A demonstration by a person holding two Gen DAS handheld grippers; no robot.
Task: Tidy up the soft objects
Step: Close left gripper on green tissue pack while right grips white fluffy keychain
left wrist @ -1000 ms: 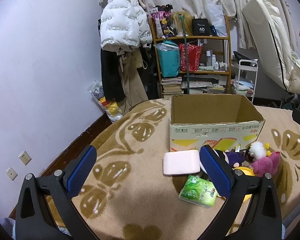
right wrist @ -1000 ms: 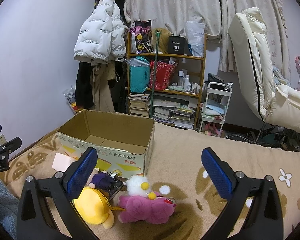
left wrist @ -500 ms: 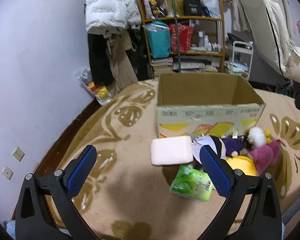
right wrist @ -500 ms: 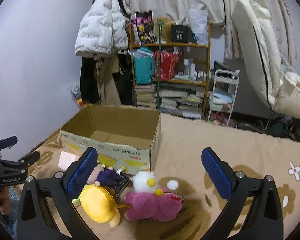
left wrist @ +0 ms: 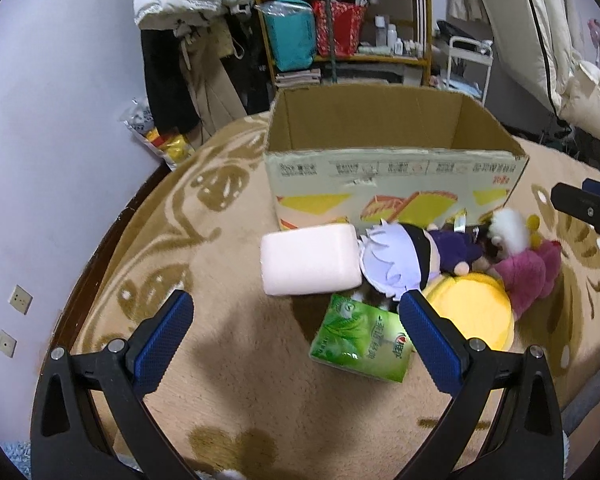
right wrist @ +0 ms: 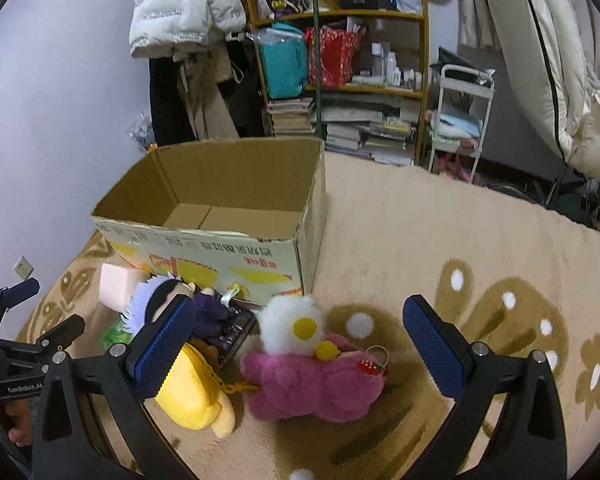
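While nothing is yet gripped, the approach step of the task is in hand. The left hand-held gripper is held wide above the carpet, with the pink pack and the green pack lying between and just beyond its fingers. The right hand-held gripper is likewise spread wide and empty, poised over the pink plush, whose white head is seen between the fingers.

No item is seen inside the box; its floor shows bare in the right wrist view. All the soft things are heaped just in front of its printed wall: the pink pack touches the doll, the yellow plush lies against the pink plush, and a dark flat thing, perhaps a wallet, is half hidden under the doll in the right view.

Sorting is judged to be at its very start. For the next move, one gripper needs to be lowered and centred on a single item, and the jaws closed only enough to dent it. The pink plush looks the readiest for the right side, the pink pack for the left. Care is called for at the key ring on the pink plush, which could snag its neighbours as it is lifted over the box rim.
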